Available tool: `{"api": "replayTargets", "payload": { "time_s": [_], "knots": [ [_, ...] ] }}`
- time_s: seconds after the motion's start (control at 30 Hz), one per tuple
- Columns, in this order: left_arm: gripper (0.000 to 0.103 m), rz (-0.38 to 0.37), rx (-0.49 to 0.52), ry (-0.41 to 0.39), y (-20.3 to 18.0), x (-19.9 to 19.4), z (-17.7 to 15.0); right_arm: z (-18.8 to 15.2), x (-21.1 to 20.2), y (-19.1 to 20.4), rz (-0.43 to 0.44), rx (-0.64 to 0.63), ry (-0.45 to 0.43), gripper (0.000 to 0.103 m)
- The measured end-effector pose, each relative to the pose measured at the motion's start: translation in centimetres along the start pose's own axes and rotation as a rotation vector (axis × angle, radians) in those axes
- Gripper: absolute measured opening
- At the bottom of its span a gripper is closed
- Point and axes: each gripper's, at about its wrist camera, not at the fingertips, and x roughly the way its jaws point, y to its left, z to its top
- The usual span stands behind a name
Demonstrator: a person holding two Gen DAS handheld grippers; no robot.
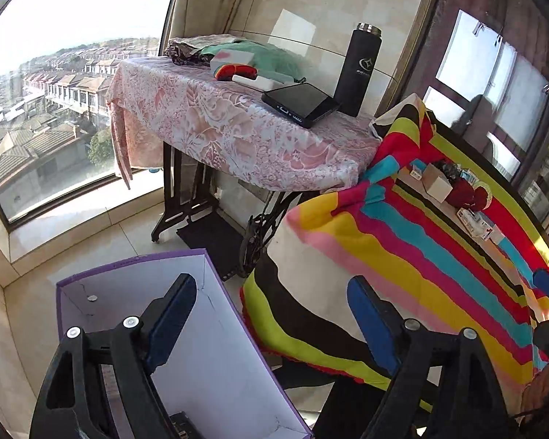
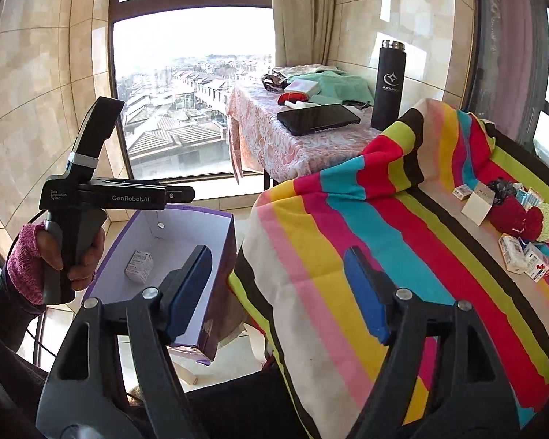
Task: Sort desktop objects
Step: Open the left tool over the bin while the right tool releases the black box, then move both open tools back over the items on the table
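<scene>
Two grippers, left gripper (image 1: 271, 323) and right gripper (image 2: 278, 289), both released, empty; small carton (image 2: 139, 266) already in purple box (image 2: 216, 219), likely sorting bin; more cartons (image 2: 512, 254) wait far right on striped counter (image 2: 402, 226).

Ahead of me a big window (image 2: 186, 102) looks out over rows of tiled rooftops (image 1: 36, 139). Beside it, a beige curtain (image 2: 303, 14) hangs in the corner against the tiled wall (image 1: 333, 7). A small stand with black iron legs (image 1: 179, 197) wears a pink lace cloth (image 1: 223, 124). On that cloth a tall black flask (image 2: 389, 84) with a silver cap stands upright, and just beside it lies a flat black device (image 2: 318, 119). Farther back on the same stand I see a crumpled green cloth (image 1: 274, 58) and a small white box (image 1: 230, 60) resting on it. The floor (image 1: 102, 248) is pale glossy tile.
</scene>
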Motion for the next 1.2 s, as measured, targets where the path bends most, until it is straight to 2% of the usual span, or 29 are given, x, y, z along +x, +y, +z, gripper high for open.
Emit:
{"api": "replayTargets", "payload": {
  "time_s": [0.13,0.17,0.27,0.37,0.47,0.57,0.63,0.7,0.73,0.83,0.87,0.93,1.0,1.07,1.13,1.2],
  "knots": [
    [0.086,-0.188,0.197,0.050,-9.9,2.9,0.5,-2.2,-8.1,-7.5,-0.265,0.004,-0.203,0.102],
    [0.086,-0.223,0.241,0.054,-12.1,3.7,0.5,-2.7,-9.6,-9.3,-0.323,-0.018,-0.230,0.102],
    [0.086,-0.266,0.367,0.037,-18.3,6.3,1.2,-3.4,-11.4,-14.9,-0.433,-0.063,-0.235,0.102],
    [0.086,-0.265,0.420,0.042,-22.1,9.9,3.0,-3.9,-12.1,-21.0,-0.489,-0.017,-0.266,0.102],
    [0.086,-0.286,0.383,0.095,-23.3,13.6,4.6,-5.2,-12.5,-26.8,-0.448,0.084,-0.320,0.102],
    [0.086,-0.294,0.319,0.178,-23.0,17.6,5.5,-6.5,-11.3,-31.0,-0.377,0.176,-0.330,0.102],
    [0.086,-0.289,0.261,0.268,-22.6,19.6,5.9,-7.7,-10.5,-32.7,-0.349,0.201,-0.312,0.102],
    [0.086,-0.310,0.220,0.257,-22.0,19.9,6.4,-9.5,-10.2,-33.7,-0.349,0.217,-0.307,0.102],
    [0.086,-0.294,0.220,0.259,-21.9,20.2,6.4,-10.5,-10.2,-34.3,-0.344,0.237,-0.304,0.102],
    [0.086,-0.236,0.310,0.236,-22.2,20.6,6.2,-13.4,-10.3,-36.5,-0.303,0.329,-0.248,0.102],
    [0.087,-0.226,0.331,0.238,-22.5,20.9,6.2,-14.1,-10.8,-37.0,-0.275,0.361,-0.252,0.102],
    [0.090,-0.215,0.346,0.239,-22.9,21.0,6.0,-15.7,-12.3,-38.1,-0.220,0.427,-0.321,0.102],
    [0.096,-0.196,0.377,0.246,-23.5,21.1,5.6,-17.0,-12.9,-39.3,-0.204,0.496,-0.345,0.102],
    [0.096,-0.182,0.401,0.260,-24.2,21.2,5.4,-17.4,-12.3,-39.8,-0.175,0.538,-0.333,0.102],
    [0.096,-0.187,0.380,0.283,-24.7,21.5,5.8,-16.6,-11.4,-39.4,-0.149,0.535,-0.314,0.102],
    [0.096,-0.241,0.336,0.312,-25.9,21.8,6.6,-15.1,-10.3,-38.5,-0.121,0.502,-0.279,0.102]
  ]
}}
